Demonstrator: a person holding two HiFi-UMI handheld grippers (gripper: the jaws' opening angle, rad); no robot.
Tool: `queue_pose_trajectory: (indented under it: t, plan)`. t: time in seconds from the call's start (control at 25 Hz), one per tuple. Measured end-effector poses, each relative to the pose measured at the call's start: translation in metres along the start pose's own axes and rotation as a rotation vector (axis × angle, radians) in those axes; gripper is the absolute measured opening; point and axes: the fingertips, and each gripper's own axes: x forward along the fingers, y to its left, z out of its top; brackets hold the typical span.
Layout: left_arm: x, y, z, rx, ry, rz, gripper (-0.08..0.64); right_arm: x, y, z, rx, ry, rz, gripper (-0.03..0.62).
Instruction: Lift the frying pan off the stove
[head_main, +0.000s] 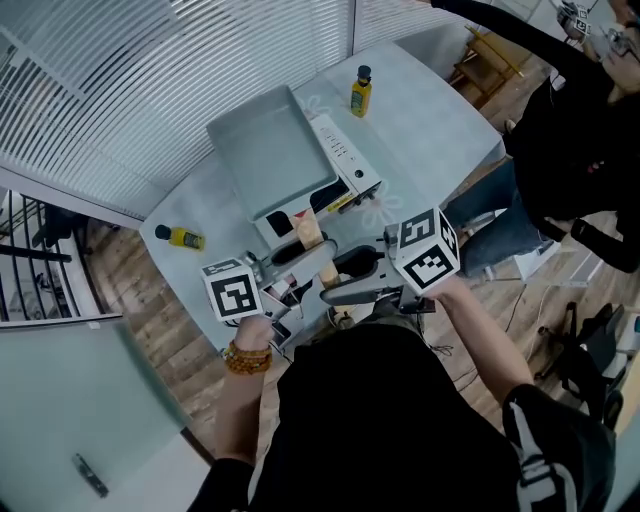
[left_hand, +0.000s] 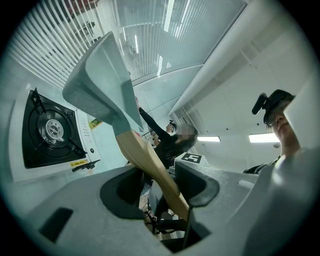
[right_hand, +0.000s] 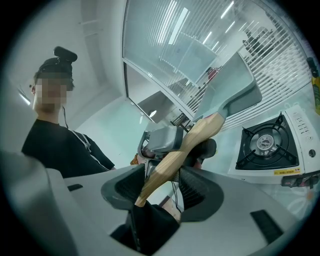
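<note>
A grey rectangular frying pan (head_main: 270, 150) with a pale wooden handle (head_main: 308, 232) hangs in the air above the white single-burner stove (head_main: 347, 160). Both grippers hold the handle. My left gripper (head_main: 292, 257) is shut on it, and my right gripper (head_main: 352, 266) is shut on it a little nearer the handle's end. In the left gripper view the pan (left_hand: 100, 85) is tilted up, clear of the bare burner (left_hand: 47, 130), and the handle (left_hand: 150, 165) runs between the jaws. In the right gripper view the handle (right_hand: 180, 150) crosses the jaws, with the pan (right_hand: 235, 90) above the stove (right_hand: 265, 145).
The stove stands on a pale table (head_main: 440, 110). One yellow bottle (head_main: 361, 92) is at the far side, another (head_main: 180, 237) lies at the left edge. A second person (head_main: 570, 150) in black stands at the right. White blinds run behind the table.
</note>
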Motion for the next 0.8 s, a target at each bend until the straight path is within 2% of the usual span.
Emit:
queue_pose_trajectory:
  t: [0.8]
  plan:
    - [0.0005, -0.0007, -0.0003, 0.008, 0.006, -0.004, 0.199, -0.0005, -0.0001, -0.0008, -0.009, 0.002, 0.005, 0.199]
